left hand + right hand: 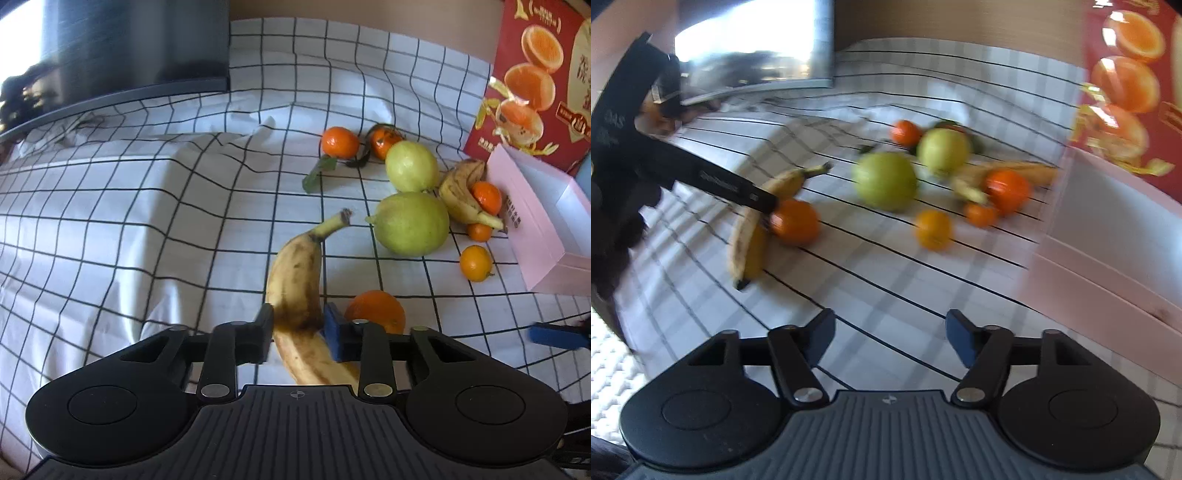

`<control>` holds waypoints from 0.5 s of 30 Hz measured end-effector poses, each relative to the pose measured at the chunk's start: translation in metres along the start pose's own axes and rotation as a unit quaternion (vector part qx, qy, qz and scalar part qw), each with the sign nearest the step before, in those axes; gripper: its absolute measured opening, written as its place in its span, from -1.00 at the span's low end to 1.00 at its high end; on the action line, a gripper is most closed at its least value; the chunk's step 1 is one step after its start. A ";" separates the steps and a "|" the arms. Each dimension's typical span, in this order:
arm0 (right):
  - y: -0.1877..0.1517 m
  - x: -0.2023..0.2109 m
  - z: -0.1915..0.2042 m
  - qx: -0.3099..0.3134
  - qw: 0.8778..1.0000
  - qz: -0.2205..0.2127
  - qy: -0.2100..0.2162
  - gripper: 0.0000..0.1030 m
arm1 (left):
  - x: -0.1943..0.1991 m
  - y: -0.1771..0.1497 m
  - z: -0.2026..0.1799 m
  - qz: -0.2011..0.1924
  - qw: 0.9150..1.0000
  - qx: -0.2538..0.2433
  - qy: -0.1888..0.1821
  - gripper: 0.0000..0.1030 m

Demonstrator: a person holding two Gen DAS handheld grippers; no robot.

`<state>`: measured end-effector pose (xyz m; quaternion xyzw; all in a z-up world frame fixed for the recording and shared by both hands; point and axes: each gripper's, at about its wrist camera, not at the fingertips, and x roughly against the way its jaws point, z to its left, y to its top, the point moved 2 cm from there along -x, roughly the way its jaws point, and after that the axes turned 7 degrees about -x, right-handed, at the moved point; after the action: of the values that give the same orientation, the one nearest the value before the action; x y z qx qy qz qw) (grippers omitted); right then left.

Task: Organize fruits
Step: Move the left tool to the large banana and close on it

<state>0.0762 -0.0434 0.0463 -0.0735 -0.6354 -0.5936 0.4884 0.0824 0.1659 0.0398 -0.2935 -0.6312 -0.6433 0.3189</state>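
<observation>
Gripping the banana [295, 280] with my left gripper [298, 328], I have both pads pressed against its sides around mid-length, the jaws closed to the width of the fruit. Its stem points away from me toward the nearer green fruit [410, 223]; whether it is lifted clear of the checked cloth [147, 221] I cannot tell. An orange [380, 308] sits just beside the banana, close to my left gripper's blue pad.

My right gripper [890, 341] hangs over bare cloth with its jaws spread wide and nothing between them. That view is blurred.

Toward the far right corner of the cloth the remaining fruit is bunched: a second green fruit [412, 166] touching the first, two tangerines [340, 142] with leaves behind them, and a spotted second banana [460, 194] with a small orange fruit [487, 197] resting against it. Two more small orange fruits [476, 263] lie nearer, just beside the pink box [535, 229], which stands open at the right edge. A red carton [535, 74] printed with oranges stands behind the box. A dark monitor [140, 40] stands at the far left corner.
</observation>
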 end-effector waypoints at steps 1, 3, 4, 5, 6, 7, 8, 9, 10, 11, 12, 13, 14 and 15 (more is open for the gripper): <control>0.004 -0.003 0.007 0.007 1.000 -0.004 0.008 0.24 | 0.003 0.000 0.003 -0.004 1.000 0.002 -0.004 -0.60; 0.011 -0.009 0.024 0.033 0.999 -0.019 0.022 0.24 | 0.006 -0.002 0.009 -0.004 1.000 0.004 -0.004 -0.60; 0.014 -0.013 0.032 0.048 0.998 -0.028 0.026 0.24 | 0.006 -0.003 0.012 -0.003 1.000 0.006 -0.002 -0.60; 0.018 -0.019 0.041 0.066 0.997 -0.037 0.029 0.24 | 0.006 -0.006 0.017 -0.001 1.000 0.014 -0.001 -0.60; 0.020 -0.023 0.046 0.079 0.995 -0.042 0.032 0.24 | 0.005 -0.008 0.022 0.002 1.000 0.026 -0.004 -0.60; 0.023 -0.030 0.053 0.095 0.994 -0.045 0.033 0.24 | 0.004 -0.009 0.028 0.004 0.999 0.040 -0.010 -0.60; 0.025 -0.037 0.060 0.114 0.992 -0.047 0.031 0.24 | 0.005 -0.011 0.034 0.003 0.998 0.059 -0.021 -0.61; 0.027 -0.043 0.065 0.128 0.990 -0.047 0.028 0.20 | 0.006 -0.012 0.040 0.000 0.996 0.077 -0.034 -0.61; 0.029 -0.050 0.069 0.142 0.988 -0.049 0.023 0.13 | 0.008 -0.013 0.045 -0.005 0.995 0.093 -0.047 -0.60; 0.032 -0.054 0.070 0.146 0.988 -0.052 0.020 0.10 | 0.009 -0.013 0.049 -0.007 0.993 0.105 -0.057 -0.60; 0.035 -0.057 0.070 0.144 0.988 -0.052 0.020 0.09 | 0.010 -0.013 0.052 -0.008 0.991 0.115 -0.065 -0.61; 0.038 -0.061 0.068 0.138 0.989 -0.049 0.025 0.07 | 0.011 -0.013 0.055 -0.009 0.990 0.123 -0.071 -0.61; 0.042 -0.065 0.066 0.129 0.990 -0.044 0.031 0.07 | 0.012 -0.013 0.059 -0.010 0.988 0.132 -0.077 -0.61; 0.045 -0.071 0.065 0.119 0.992 -0.037 0.035 0.07 | 0.012 -0.013 0.060 -0.011 0.986 0.140 -0.084 -0.61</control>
<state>0.1084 0.0576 0.0388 0.0295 -0.6865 -0.5335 0.4932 0.0628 0.2253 0.0427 -0.2916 -0.7429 -0.5250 0.2958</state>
